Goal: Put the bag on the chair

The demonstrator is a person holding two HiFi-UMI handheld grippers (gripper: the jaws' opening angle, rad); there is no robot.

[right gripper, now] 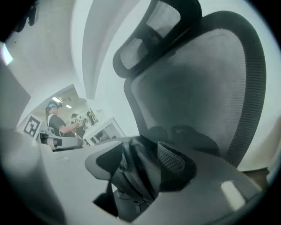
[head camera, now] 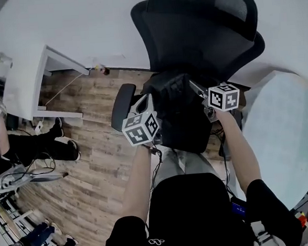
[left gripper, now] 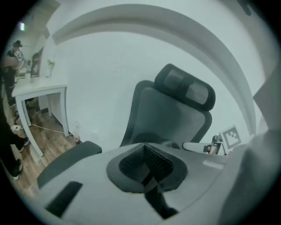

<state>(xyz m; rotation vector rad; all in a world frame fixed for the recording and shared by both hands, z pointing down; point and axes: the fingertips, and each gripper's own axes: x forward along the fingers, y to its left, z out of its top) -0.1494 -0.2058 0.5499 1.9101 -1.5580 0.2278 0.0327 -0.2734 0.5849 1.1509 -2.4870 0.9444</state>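
A black bag (head camera: 179, 113) hangs over the seat of the black mesh office chair (head camera: 200, 27), between my two grippers. My left gripper (head camera: 153, 103) is at the bag's left edge. In the left gripper view it (left gripper: 147, 165) is shut, with a thin black strap (left gripper: 154, 195) caught between its pads and the chair back (left gripper: 175, 114) ahead. My right gripper (head camera: 198, 89) is at the bag's upper right. The right gripper view shows its jaws (right gripper: 140, 165) wide apart, with bunched black bag fabric (right gripper: 136, 176) loose between them and the chair back (right gripper: 197, 101) close behind.
The chair's left armrest (head camera: 122, 103) juts out beside my left gripper. A white desk (head camera: 35, 81) stands at the left over a wood floor with cables. A round white table (head camera: 286, 137) is at the right. Another person's legs and shoes (head camera: 60, 142) are at the left.
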